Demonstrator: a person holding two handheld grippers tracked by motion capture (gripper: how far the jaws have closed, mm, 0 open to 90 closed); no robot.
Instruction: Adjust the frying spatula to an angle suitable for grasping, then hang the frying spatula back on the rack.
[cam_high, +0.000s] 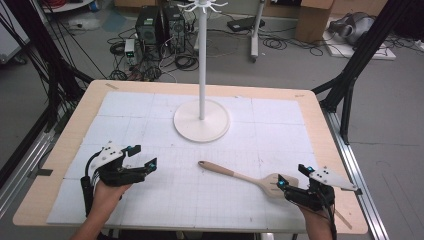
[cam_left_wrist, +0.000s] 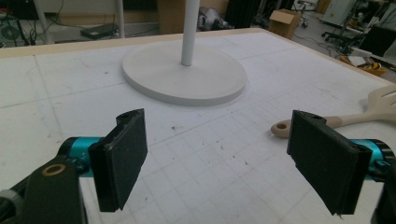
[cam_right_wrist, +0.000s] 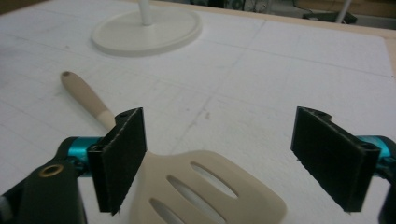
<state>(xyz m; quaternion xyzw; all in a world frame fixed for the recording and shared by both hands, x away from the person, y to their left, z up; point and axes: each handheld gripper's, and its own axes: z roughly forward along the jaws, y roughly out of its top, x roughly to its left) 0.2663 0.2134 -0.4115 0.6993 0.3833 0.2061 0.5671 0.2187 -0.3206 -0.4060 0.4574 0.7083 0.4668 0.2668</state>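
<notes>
A beige slotted spatula (cam_high: 240, 176) lies flat on the white gridded mat, handle toward the table's middle and blade at the front right. My right gripper (cam_high: 293, 176) is open right at the blade. In the right gripper view the blade (cam_right_wrist: 161, 165) lies low between the wide jaws (cam_right_wrist: 224, 158), close to the left pad, with neither pad pressing on it. My left gripper (cam_high: 144, 156) hovers open at the front left with nothing between its jaws (cam_left_wrist: 224, 158). From there the spatula's handle end (cam_left_wrist: 345, 120) shows off to the right.
A white stand with a tall pole and a round base (cam_high: 201, 121) stands on the mat at the table's centre back, hooks at its top. The wooden table edge (cam_high: 330, 150) frames the mat. Cables, computer cases and boxes sit on the floor beyond.
</notes>
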